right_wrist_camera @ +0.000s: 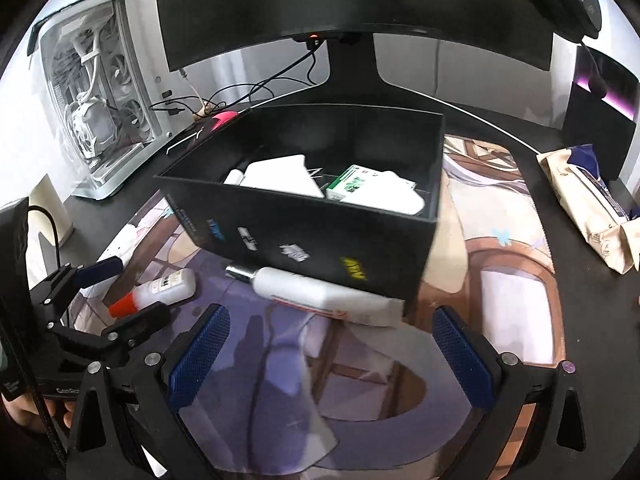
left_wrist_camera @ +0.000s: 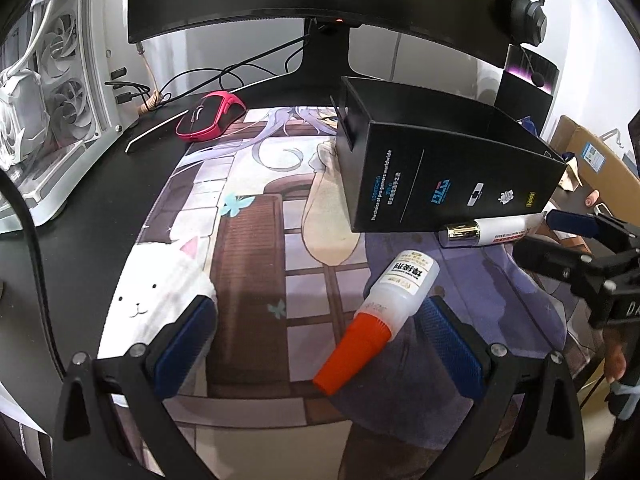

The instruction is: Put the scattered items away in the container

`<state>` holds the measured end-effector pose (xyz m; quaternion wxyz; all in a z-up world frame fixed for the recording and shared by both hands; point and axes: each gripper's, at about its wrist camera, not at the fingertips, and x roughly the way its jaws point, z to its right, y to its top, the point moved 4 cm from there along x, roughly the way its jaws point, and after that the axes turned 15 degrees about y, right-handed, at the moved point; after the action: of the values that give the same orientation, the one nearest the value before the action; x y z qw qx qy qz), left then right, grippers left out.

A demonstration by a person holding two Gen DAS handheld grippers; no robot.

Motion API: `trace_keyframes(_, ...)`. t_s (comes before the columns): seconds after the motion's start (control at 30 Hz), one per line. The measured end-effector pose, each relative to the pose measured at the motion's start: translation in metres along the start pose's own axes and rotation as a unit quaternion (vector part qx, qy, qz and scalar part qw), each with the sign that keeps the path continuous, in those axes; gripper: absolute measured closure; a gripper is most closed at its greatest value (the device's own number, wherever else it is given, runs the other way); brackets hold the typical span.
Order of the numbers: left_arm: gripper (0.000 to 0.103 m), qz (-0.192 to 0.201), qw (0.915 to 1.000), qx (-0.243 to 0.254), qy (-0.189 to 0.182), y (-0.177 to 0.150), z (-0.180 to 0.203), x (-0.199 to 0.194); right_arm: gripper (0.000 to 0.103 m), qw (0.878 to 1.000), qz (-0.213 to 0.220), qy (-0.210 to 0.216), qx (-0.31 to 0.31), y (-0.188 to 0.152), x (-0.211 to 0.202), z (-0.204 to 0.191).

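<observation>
Desk mat (left_wrist_camera: 248, 240), left gripper (left_wrist_camera: 320, 340) splayed low

A box (right_wrist_camera: 320, 236) stands on the desk mat (right_wrist_camera: 500, 300), before the monitor (right_wrist_camera: 340, 0). A tube (right_wrist_camera: 320, 294) lies against its front wall, and a bottle (right_wrist_camera: 160, 290) lies left of the tube. Packets (right_wrist_camera: 372, 188) rest inside the box.

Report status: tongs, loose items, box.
Both tongs, left and right, open, empty. Orange-capped bottle and white tube loose on mat beside black box. Nothing blocking.

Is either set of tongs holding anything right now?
No. Left tongs are open around the orange-capped bottle without gripping; right tongs are open, empty.
</observation>
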<state>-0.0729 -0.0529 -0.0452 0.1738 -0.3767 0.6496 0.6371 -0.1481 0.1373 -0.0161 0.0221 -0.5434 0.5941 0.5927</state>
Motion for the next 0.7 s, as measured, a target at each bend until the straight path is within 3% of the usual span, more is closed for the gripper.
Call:
trace_keyframes(0.3, 0.000, 0.000, 0.9999, 0.008, 0.007, 0.000, 0.001, 0.000, 0.001, 0.999, -0.009, 0.033, -0.001, 0.003, 0.010, -0.005)
trace_keyframes(0.43, 0.000, 0.000, 0.9999, 0.009, 0.007, 0.000, 0.001, 0.000, 0.001, 0.999, -0.018, 0.034, -0.016, -0.002, 0.010, -0.011)
trace_keyframes(0.7, 0.000, -0.002, 0.9999, 0.008, 0.007, 0.000, 0.001, 0.000, 0.001, 0.995, -0.033, 0.077, -0.059, -0.015, 0.002, -0.034)
